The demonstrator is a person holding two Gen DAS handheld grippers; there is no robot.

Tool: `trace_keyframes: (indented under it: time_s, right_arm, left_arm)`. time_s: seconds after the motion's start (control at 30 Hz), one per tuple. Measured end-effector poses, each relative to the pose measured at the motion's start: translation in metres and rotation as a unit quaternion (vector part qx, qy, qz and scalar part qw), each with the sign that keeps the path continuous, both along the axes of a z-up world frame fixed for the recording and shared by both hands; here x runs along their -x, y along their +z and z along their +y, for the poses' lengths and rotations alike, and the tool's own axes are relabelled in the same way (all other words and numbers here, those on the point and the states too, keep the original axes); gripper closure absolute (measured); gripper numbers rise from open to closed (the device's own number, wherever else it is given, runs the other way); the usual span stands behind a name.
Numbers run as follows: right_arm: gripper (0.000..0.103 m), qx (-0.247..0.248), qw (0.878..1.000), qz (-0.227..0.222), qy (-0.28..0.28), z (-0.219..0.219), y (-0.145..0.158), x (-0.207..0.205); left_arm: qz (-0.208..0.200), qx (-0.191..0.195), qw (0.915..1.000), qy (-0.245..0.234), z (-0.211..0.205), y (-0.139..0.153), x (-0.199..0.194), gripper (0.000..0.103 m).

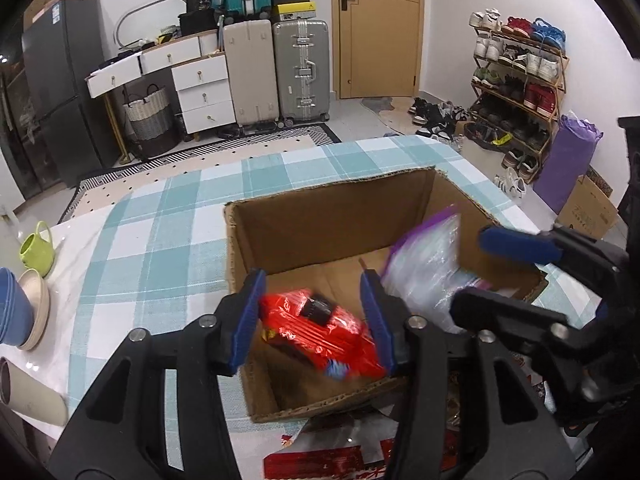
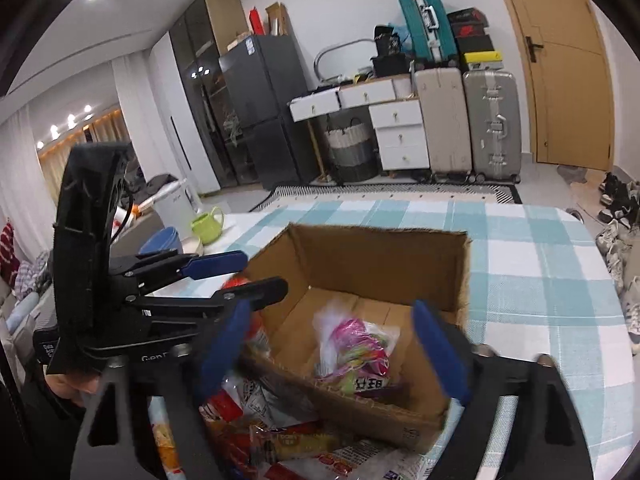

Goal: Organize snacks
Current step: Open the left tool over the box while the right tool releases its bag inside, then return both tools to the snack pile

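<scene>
Both hand-held grippers hang open over the cardboard box (image 1: pixel 344 216): left (image 1: pixel 312 320) above red snack packet (image 1: pixel 320 332), right (image 2: pixel 332 344) above clear bag (image 2: pixel 356 344). Both snacks boxed; more packets (image 2: pixel 280 432) remain on tabletop (image 2: pixel 540 280).

Red packet (image 1: pixel 320 328) — teal-checked tablecloth (image 1: pixel 168 216)

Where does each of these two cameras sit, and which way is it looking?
Left wrist: on the left gripper, looking down into the cardboard box at a red snack pack; the right gripper shows too.
Right wrist: on the right gripper, over a purple snack bag; the left gripper shows.
Shared: box, checked tablecloth, suitcases, door.
</scene>
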State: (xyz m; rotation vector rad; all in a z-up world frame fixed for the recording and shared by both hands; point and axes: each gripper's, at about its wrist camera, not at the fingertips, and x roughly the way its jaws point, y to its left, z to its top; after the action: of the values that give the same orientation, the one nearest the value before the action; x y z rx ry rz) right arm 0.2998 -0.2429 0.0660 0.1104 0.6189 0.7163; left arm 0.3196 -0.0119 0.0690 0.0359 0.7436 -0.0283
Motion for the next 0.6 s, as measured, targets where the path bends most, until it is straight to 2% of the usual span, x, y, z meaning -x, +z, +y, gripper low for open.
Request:
trace_keyframes:
  time_s: [0.07, 0.1, 0.13, 0.2, 0.37, 0.6]
  right_arm:
    - [0.002, -0.016, 1.000, -0.002, -0.006, -0.010, 0.005, 0.008]
    - [0.001, -0.016, 1.000, -0.004, -0.012, -0.014, 0.007, 0.011]
    - [0.001, -0.012, 1.000, -0.007, -0.023, -0.018, 0.009, 0.015]
    - [0.001, -0.008, 0.999, -0.012, -0.040, -0.026, 0.012, 0.023]
    - [0.001, -0.005, 0.999, -0.009, -0.046, -0.040, 0.014, 0.046]
    - [0.001, 0.020, 0.998, -0.022, -0.059, -0.054, -0.001, 0.085]
  left_arm:
    - [-0.011, 0.010, 0.9999, 0.003, 0.005, 0.007, 0.007, 0.036]
    - [-0.017, 0.013, 0.9998, 0.005, 0.007, 0.010, 0.011, 0.019]
    - [-0.031, 0.017, 0.9993, 0.010, 0.010, 0.015, 0.017, 0.010]
    - [-0.050, 0.019, 0.9985, 0.014, 0.013, 0.024, 0.028, 0.000]
    - [-0.060, 0.023, 0.9977, 0.018, 0.020, 0.038, 0.056, 0.001]
    - [-0.067, 0.028, 0.9970, 0.027, 0.026, 0.034, 0.105, 0.001]
